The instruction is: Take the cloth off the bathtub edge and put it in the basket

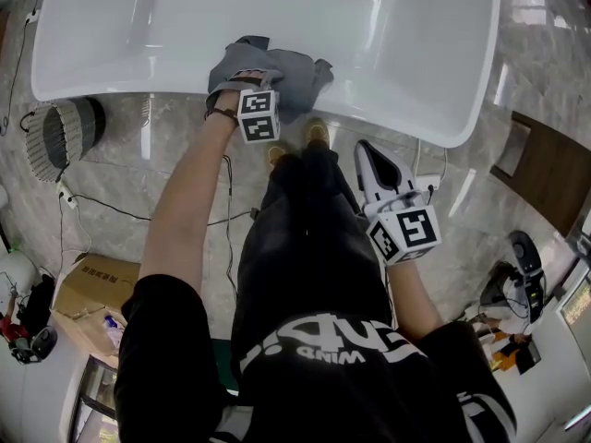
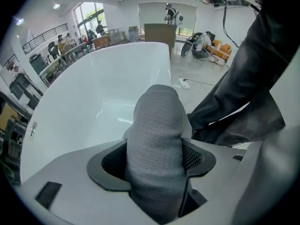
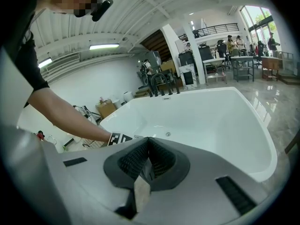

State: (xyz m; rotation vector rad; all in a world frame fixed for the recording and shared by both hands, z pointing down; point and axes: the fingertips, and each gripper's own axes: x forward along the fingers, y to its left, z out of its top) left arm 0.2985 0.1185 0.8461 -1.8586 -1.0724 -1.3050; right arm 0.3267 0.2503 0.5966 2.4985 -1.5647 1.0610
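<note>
Left claw (image 2: 154, 156) is clamping the one grey cloth (image 1: 297, 74) on the bathtub (image 1: 406, 53) edge at 12 o'clock. I'm holding the right claw (image 3: 147, 158) closed, empty, at 3 o'clock, with one cardboard box (image 1: 92, 289) sitting at 8 o'clock.

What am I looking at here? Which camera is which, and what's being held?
There is no robot. A person holds a two-jaw claw in each hand. The head view looks down from a camera on the person's head. The other two cameras ride on the claws and look along the jaws. The left claw is shut on the grey cloth, which is draped over the near edge of the white bathtub. The right claw hangs at the person's side with its jaws together and nothing in them. The ribbed round thing on the floor at left looks like the basket.
</note>
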